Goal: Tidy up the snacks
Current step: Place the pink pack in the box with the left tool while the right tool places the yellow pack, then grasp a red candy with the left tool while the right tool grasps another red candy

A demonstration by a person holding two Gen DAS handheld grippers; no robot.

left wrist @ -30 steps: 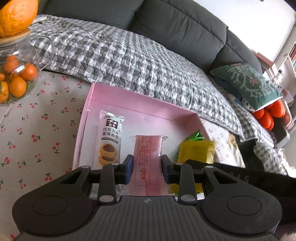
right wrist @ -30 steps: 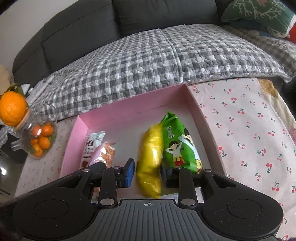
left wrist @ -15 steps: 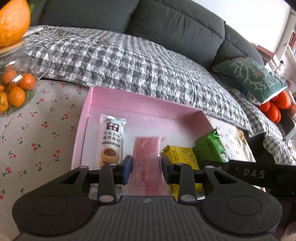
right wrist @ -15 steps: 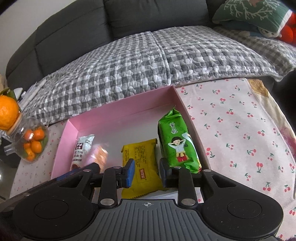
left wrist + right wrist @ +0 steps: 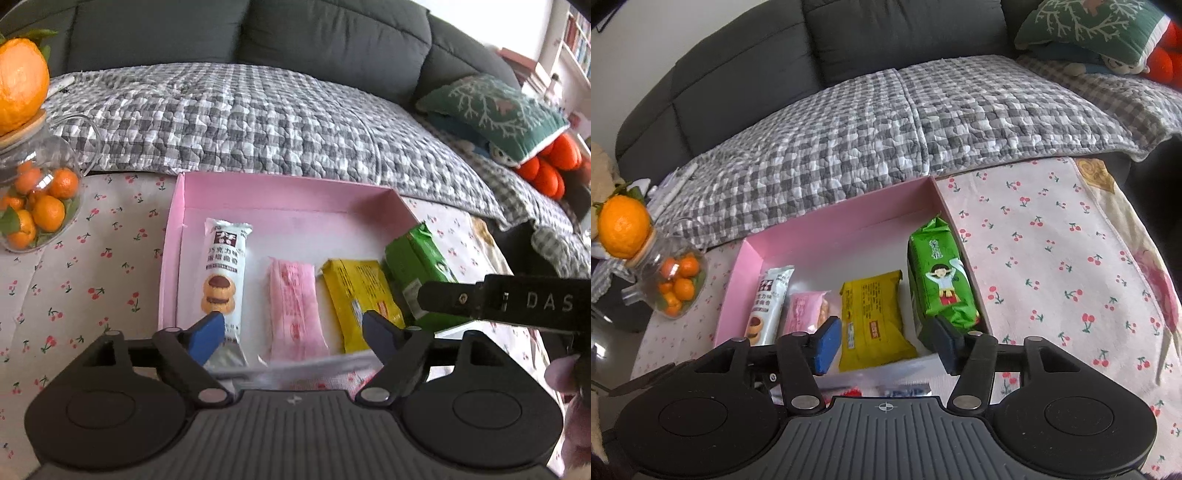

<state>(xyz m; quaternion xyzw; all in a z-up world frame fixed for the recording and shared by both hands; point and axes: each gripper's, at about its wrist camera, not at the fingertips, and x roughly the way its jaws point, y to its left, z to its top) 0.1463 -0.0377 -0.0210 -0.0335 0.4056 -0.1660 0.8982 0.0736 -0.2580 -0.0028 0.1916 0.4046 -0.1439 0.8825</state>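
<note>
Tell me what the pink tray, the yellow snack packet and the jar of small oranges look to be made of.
Pink tray: apparently thin matte cardboard, with folded walls and sharp creased corners.
Yellow snack packet: glossy plastic film, crinkled, with crimped ends.
Jar: clear glass by its reflections, though clear plastic is possible; its lid looks like pale wood.

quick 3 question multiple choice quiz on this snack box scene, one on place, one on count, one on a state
1. Which packet lies nearest the pink box's right wall?
A white cookie packet
B green packet
C pink packet

2. How many packets lie in the box?
A two
B four
C six

3. The left gripper's jaws are:
A clamped on the pink packet
B apart, nothing pinched
C out of sight

Answers:
1 B, the green packet leans against that wall.
2 B, white, pink, yellow and green lie side by side.
3 B, the left gripper is opening, pads clear of the packet.
</note>
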